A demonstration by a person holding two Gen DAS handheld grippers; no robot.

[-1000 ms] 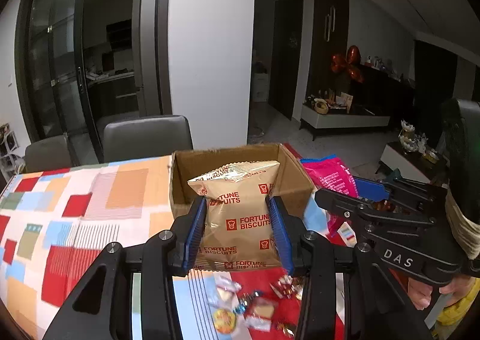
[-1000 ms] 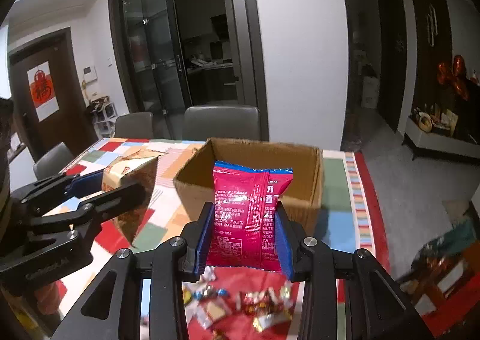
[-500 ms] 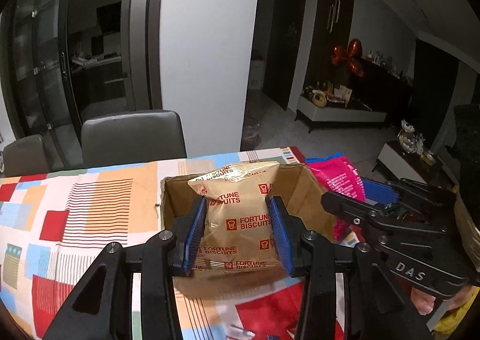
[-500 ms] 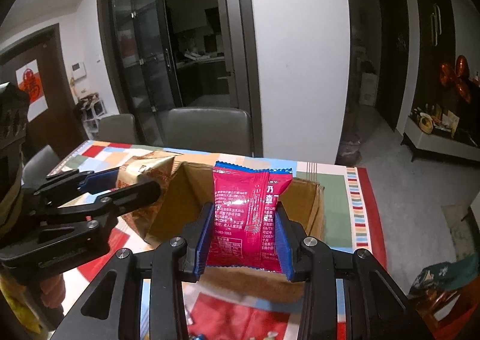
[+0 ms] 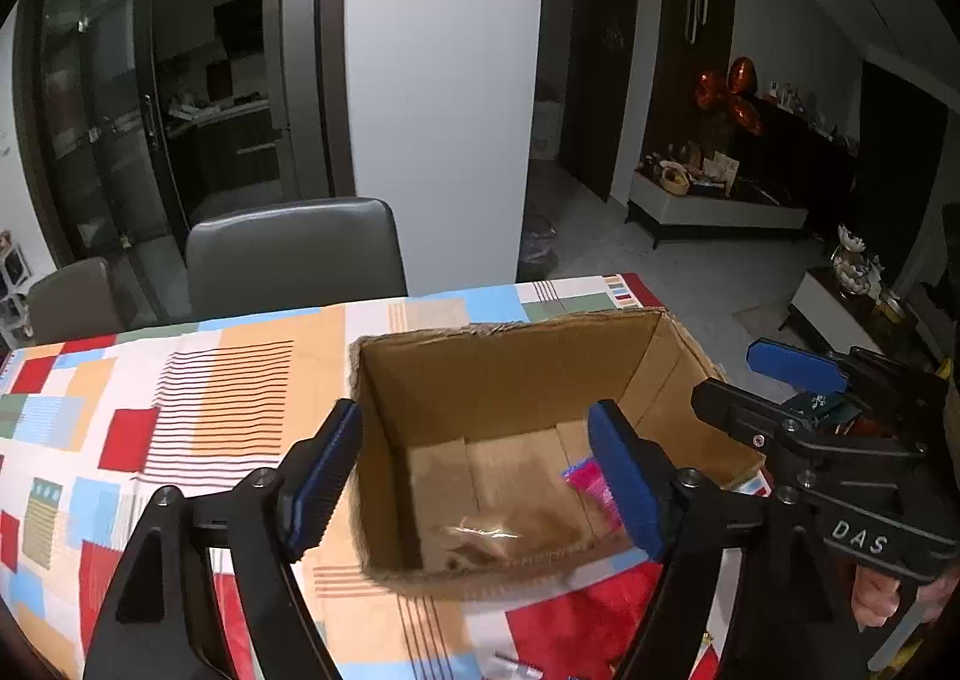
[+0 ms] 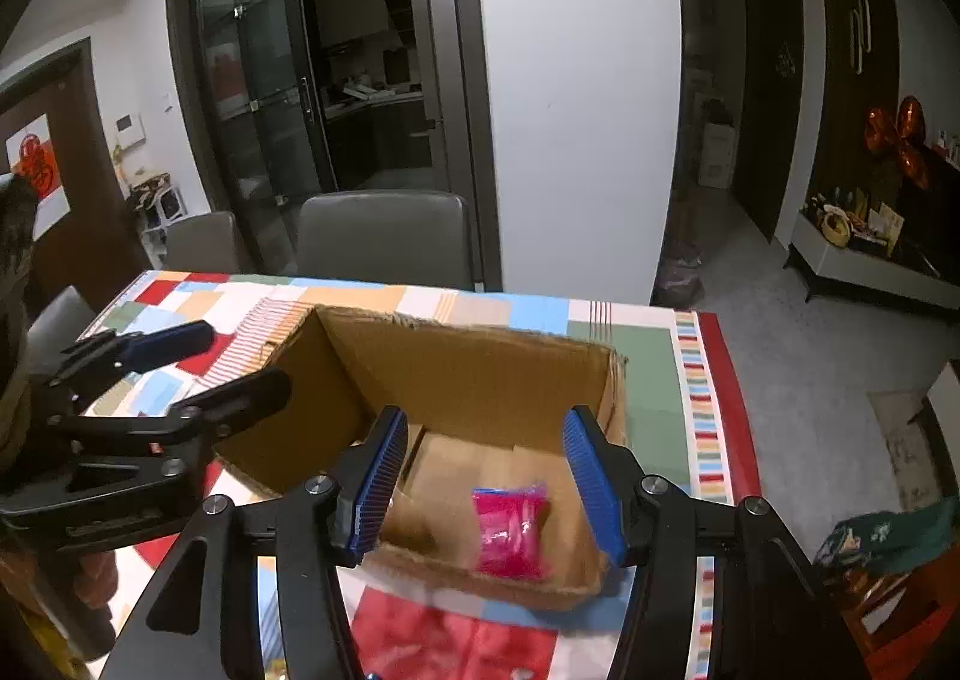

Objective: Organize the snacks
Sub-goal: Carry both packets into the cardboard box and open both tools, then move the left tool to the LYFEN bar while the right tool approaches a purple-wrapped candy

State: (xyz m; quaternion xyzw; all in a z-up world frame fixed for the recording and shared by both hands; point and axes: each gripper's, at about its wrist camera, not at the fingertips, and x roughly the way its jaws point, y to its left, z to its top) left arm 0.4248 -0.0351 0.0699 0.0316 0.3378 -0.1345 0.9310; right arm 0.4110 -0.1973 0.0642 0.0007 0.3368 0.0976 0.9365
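Observation:
An open cardboard box [image 5: 510, 374] [image 6: 468, 356] stands on the patterned tablecloth. My left gripper [image 5: 474, 482] is open and empty above the box's near left part. A gold biscuit packet [image 5: 480, 536], blurred, lies on the box floor below it. My right gripper [image 6: 489, 485] is open and empty above the box's near right part. A pink snack packet [image 6: 510, 530] lies in the box below it; its edge shows in the left wrist view [image 5: 585, 479]. Each gripper shows in the other's view: the right [image 5: 780, 380], the left [image 6: 198, 362].
The table [image 5: 180, 380] carries a chequered cloth of red, orange and blue. Small wrapped candies [image 5: 516, 665] lie near the front edge. Two grey chairs [image 5: 294, 254] [image 6: 198, 242] stand behind the table. The table's right edge [image 6: 720, 410] drops to the floor.
Both grippers moved forward over the box and opened. The gold biscuit packet and the pink packet dropped out of them into the box.

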